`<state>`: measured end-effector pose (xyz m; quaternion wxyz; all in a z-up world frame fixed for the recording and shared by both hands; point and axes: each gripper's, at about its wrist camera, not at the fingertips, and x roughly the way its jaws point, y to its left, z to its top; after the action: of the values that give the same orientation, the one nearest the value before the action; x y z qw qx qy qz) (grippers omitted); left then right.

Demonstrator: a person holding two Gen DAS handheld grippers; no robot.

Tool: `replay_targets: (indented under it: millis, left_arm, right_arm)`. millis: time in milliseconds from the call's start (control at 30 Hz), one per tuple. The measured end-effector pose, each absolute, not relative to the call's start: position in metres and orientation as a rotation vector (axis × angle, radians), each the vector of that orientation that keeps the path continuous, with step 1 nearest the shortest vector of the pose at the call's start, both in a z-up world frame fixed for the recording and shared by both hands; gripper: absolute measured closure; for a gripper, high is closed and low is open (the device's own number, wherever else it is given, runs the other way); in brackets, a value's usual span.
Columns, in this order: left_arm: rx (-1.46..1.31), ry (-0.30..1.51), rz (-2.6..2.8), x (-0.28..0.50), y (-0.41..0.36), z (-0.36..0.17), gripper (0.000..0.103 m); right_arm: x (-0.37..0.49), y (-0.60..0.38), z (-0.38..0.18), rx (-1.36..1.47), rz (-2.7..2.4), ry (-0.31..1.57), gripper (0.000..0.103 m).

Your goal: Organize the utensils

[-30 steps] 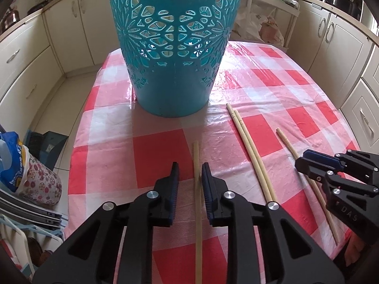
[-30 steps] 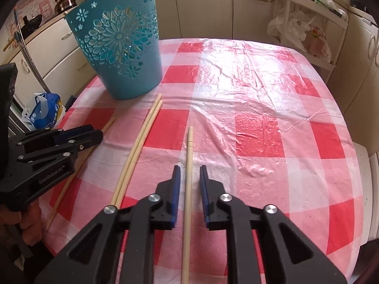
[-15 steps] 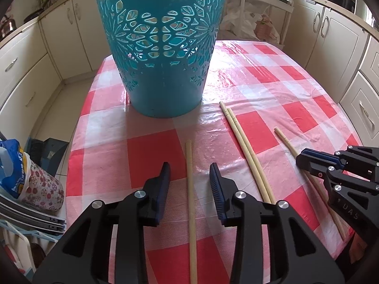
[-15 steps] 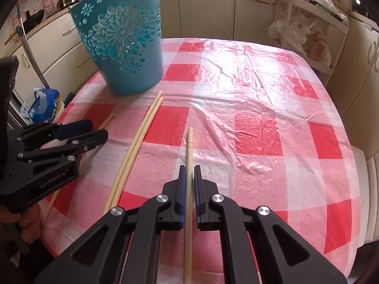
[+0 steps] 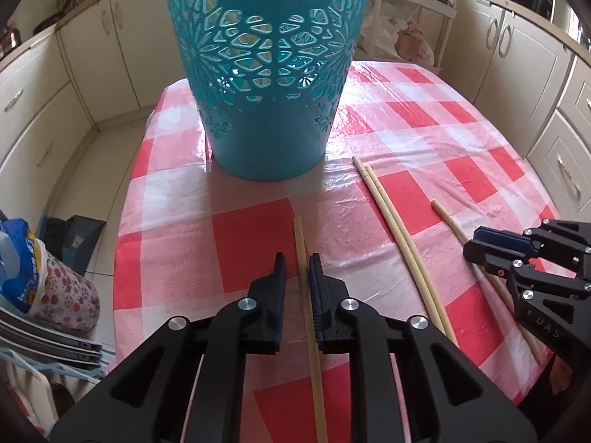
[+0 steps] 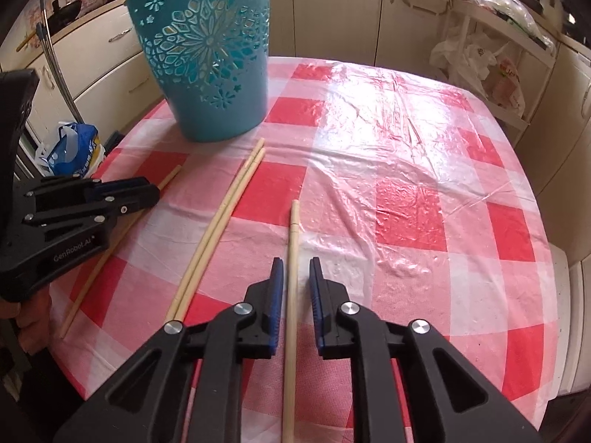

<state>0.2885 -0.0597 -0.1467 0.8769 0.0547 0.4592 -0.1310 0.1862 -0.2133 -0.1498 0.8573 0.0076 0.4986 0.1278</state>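
While astride chopstick (image 5: pixel 300 232), closing left tool (image 6: pixel 153 192): "GenRobo.AI"

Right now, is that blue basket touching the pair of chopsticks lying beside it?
Apart. The left wrist view shows a strip of tablecloth between the base of the blue basket and the tips of the pair of chopsticks.

Basket (image 5: pixel 266 85) rim is cropped by the left wrist frame's top edge. Near ends of both straddled chopsticks (image 5: pixel 312 332) (image 6: pixel 290 313) are cut off at the bottom edges.
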Motion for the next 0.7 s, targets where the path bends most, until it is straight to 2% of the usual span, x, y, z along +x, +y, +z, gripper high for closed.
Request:
replay_targets:
  millis: [67,133,267,433,567,700]
  left_arm:
    - [0.139,0.950,-0.270,0.288,-0.064,-0.147,0.091]
    - [0.119,0.963,-0.282,0.289,-0.062,-0.146,0.098]
    - [0.093,0.987,-0.291,0.291,-0.054,-0.146,0.098]
    - [0.214,0.983,-0.290,0.290,-0.067,-0.147,0.097]
    - [0.190,0.987,-0.337,0.290,-0.062,-0.139,0.099]
    - [0.099,0.885,-0.411,0.278,-0.049,-0.105,0.099]
  right_arm:
    - [0.187,-0.215,-0.151,0.024,0.275,1.047,0.097]
    - [0.186,-0.217,-0.149,0.043,0.280,1.048,0.097]
    - [0.187,-0.221,-0.151,0.050,0.283,1.070,0.096]
    - [0.184,-0.212,-0.149,-0.025,0.286,1.046,0.097]
    - [0.185,-0.231,-0.153,0.143,0.307,1.041,0.097]
    - [0.190,-0.246,-0.158,0.270,0.321,1.043,0.097]
